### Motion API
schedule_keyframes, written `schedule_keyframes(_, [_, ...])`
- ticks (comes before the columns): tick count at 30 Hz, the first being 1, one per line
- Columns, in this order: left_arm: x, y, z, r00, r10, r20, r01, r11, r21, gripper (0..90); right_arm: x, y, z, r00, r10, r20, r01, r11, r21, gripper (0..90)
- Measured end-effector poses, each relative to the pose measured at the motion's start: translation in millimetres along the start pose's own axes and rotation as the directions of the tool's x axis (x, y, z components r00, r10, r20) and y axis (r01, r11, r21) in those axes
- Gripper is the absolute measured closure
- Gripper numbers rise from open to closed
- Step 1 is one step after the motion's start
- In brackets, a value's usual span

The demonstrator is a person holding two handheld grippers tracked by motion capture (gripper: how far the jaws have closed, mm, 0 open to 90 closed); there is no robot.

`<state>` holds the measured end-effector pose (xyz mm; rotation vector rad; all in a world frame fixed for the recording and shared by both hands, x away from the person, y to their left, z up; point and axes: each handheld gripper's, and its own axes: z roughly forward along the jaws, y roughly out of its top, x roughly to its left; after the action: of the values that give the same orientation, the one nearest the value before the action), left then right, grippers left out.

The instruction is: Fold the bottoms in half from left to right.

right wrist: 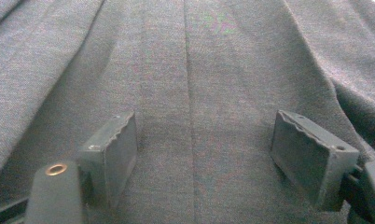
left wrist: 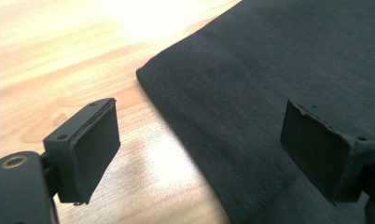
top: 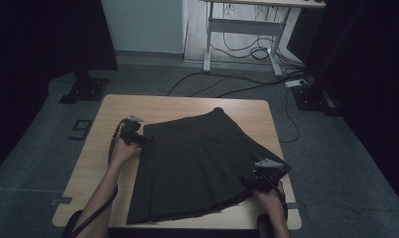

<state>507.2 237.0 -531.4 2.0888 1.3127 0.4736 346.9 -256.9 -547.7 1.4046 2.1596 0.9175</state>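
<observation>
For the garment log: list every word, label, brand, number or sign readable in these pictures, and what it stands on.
None can be read: the dark pleated skirt shows no tag or print, the wooden table is unmarked, and the left gripper and right gripper bear no lettering.

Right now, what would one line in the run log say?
thing: dark pleated skirt flat on wooden table | left gripper: jaws open at skirt's edge | right gripper: jaws open over pleats | nothing held
</observation>
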Motion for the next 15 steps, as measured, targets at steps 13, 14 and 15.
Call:
schedule_keyframes(13, [2.9,-11.4,10.8,0.9997,-0.017,-0.017,0.017,0.9998,-0.012,5.7,-0.7,0.1,0.1,0.9997,-0.011,-0.023,0.011,1.000,0.002,18.1])
schedule_keyframes(14, [2.9,-11.4,10.8,0.9997,-0.017,-0.017,0.017,0.9998,-0.012,5.6,-0.6,0.4,0.2,0.9996,-0.011,-0.025,0.011,1.000,0.004,16.8])
schedule_keyframes(15, [3.0,-11.4,10.9,0.9997,-0.017,-0.016,0.016,0.9998,-0.012,5.6,-0.6,0.4,0.2,0.9996,-0.011,-0.025,0.011,1.000,0.004,16.8])
